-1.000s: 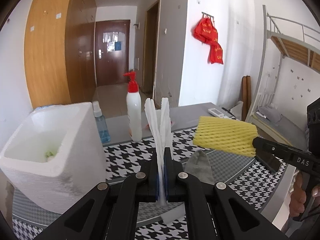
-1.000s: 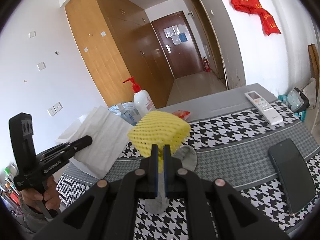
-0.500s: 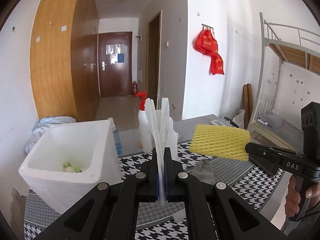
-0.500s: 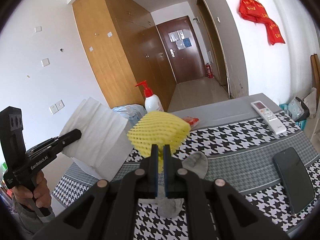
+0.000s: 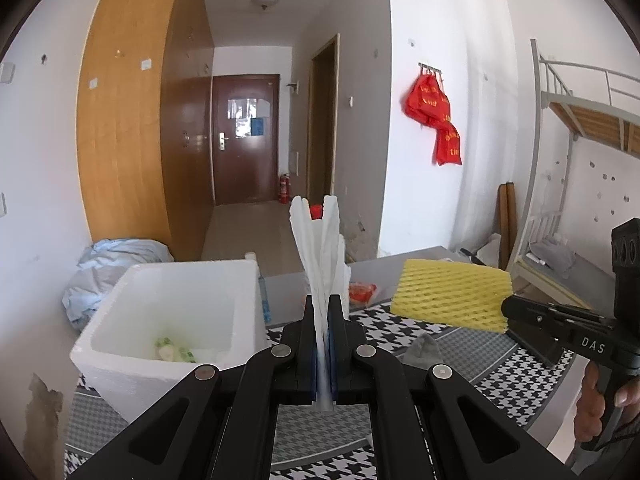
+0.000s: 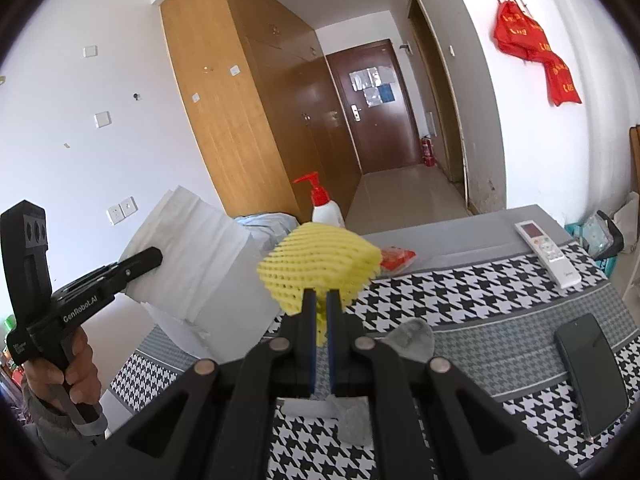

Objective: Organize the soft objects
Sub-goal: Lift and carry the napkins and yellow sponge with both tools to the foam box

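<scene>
Left gripper [image 5: 324, 316] stayed clamped on the white foam sheet [image 5: 318, 248], right gripper [image 6: 320, 312] on the yellow foam net [image 6: 320, 260]. Over the last second both rose off the tablecloth [image 6: 480, 300], and the foam box [image 5: 168, 312] came to sit below-left of the left claw, so a drop-in looked next. Grey sock [image 6: 412, 336] lay under the right claw, partly hidden. Box contents were unclear.

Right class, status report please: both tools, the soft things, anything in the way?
Left tool shut on white foam sheet. Right tool shut on yellow foam net. White foam box open, nothing blocking. Grey sock on table.
</scene>
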`<state>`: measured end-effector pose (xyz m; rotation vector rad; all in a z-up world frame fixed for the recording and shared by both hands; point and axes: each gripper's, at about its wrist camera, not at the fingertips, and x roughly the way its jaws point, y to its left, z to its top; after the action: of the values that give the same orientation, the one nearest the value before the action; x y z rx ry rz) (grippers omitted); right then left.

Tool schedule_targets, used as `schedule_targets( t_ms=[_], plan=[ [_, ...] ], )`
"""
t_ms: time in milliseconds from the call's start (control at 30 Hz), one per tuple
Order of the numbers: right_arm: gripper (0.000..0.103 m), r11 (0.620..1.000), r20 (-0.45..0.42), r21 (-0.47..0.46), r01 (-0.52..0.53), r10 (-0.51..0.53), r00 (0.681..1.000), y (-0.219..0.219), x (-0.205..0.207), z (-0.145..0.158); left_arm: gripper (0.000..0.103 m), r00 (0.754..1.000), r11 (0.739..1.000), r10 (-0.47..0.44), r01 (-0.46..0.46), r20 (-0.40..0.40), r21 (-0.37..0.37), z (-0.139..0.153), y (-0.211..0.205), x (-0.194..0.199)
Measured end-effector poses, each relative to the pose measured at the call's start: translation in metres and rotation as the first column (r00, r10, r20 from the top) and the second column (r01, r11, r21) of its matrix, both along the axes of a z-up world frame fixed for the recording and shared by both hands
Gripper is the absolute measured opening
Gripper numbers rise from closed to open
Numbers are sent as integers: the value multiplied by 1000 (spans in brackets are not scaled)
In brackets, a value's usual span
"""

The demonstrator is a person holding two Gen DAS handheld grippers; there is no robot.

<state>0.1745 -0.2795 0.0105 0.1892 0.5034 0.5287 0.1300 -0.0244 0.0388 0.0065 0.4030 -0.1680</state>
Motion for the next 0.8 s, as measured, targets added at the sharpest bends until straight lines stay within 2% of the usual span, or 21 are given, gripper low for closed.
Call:
schedule_targets(
  t_ms=[333,800],
  plan=[
    [6,1000,16,-1,-27,27,999,13,1,6,4,997,999,54,-54,50,-5,15,20,-7],
    [6,996,29,-8,-84,84,996,38,9,14,4,988,991,137,-136,76,-18,22,49,-11]
  ],
)
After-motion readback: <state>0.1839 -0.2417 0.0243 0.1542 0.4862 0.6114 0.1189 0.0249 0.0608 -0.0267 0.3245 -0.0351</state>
